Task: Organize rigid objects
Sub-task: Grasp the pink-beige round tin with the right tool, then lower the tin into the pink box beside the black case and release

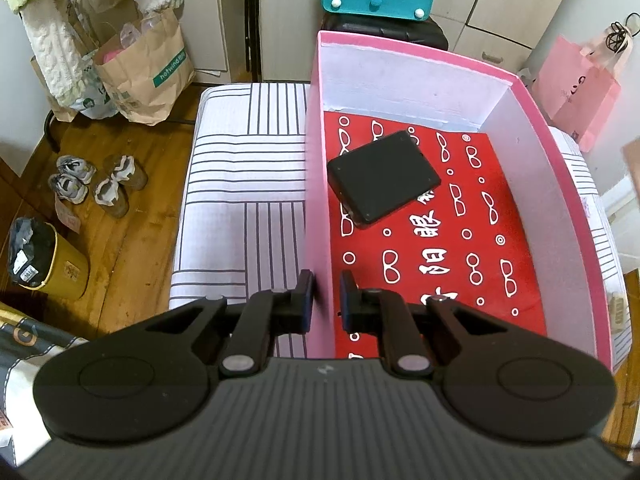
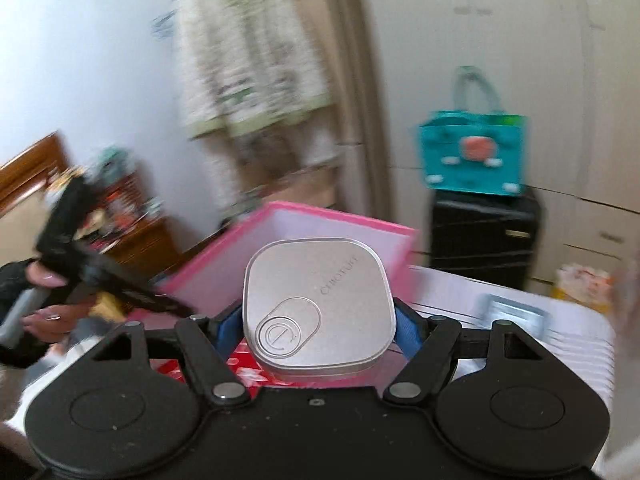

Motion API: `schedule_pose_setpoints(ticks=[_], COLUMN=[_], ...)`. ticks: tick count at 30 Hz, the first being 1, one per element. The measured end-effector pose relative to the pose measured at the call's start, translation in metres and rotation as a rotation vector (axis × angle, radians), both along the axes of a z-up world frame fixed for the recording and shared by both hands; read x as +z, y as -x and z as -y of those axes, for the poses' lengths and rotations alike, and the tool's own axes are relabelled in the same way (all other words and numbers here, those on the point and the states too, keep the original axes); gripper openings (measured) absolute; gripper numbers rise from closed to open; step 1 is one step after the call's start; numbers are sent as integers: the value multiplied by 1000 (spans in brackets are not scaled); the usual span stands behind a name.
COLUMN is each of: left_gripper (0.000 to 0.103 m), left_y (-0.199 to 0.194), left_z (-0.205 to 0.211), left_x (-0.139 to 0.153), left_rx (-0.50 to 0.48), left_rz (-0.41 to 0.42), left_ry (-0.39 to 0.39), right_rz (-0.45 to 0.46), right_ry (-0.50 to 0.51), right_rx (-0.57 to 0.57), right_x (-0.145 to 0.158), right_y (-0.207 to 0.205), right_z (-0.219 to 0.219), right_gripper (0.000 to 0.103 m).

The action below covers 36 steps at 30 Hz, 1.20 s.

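Observation:
A pink box (image 1: 400, 46) with white inner walls and a red patterned lining stands on a striped cloth. A flat black case (image 1: 383, 178) lies inside it on the lining. My left gripper (image 1: 327, 300) is shut on the box's left wall (image 1: 318, 184), one finger outside and one inside. My right gripper (image 2: 320, 324) is shut on a silver square tin (image 2: 318, 304) and holds it above the near end of the pink box (image 2: 336, 220). The left gripper (image 2: 120, 284) shows blurred at the left of the right wrist view.
The box rests on a striped surface (image 1: 244, 184). Left of it is wooden floor with shoes (image 1: 96, 184), paper bags (image 1: 148, 72) and a yellow bin (image 1: 48, 256). A teal bag (image 2: 472, 156) sits on a black suitcase (image 2: 480, 236) behind. A clear plastic item (image 2: 508, 312) lies on the cloth to the right.

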<state>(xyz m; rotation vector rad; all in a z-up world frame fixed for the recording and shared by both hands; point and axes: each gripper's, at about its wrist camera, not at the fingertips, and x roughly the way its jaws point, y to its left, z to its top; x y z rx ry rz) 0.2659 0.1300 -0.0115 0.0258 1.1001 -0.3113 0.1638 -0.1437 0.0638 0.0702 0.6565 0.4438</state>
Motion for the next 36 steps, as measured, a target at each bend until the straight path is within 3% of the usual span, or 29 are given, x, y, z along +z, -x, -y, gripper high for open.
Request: schedule_pose_setpoints(ticks=[6,13,16,23,27,30,36], left_gripper=[11,11,11,11,11,11,14], left_y=[1,0,-1,-2,-3,-3,-4], left_z=[-2,1,-1,-2,-2,-3,-4], left_x=[-2,-4,-6,-8,-8,-8,-10], left_rx=[0,-11,-15,-24,-20,-19,-2], left_rz=[-4,3,-6,-2,-5,-8,-44], left_ry=[1,-13,-2,-2,-1,5,21], right_rz=[-47,-65,-54,-133,-203,-189,-10], right_ry=[179,545,654,716,648,605,467], right_rx=[144,136,141,152,166,180,111], right_x=[-21,-67,-72,-79,-82,-79,-34], right_y=[-50,-99,-106,-132,-142,-136,-100], right_z=[-60,-92,-100,-116,-113,-107,-82], right_gripper=[78,78,78,78,78,80,84])
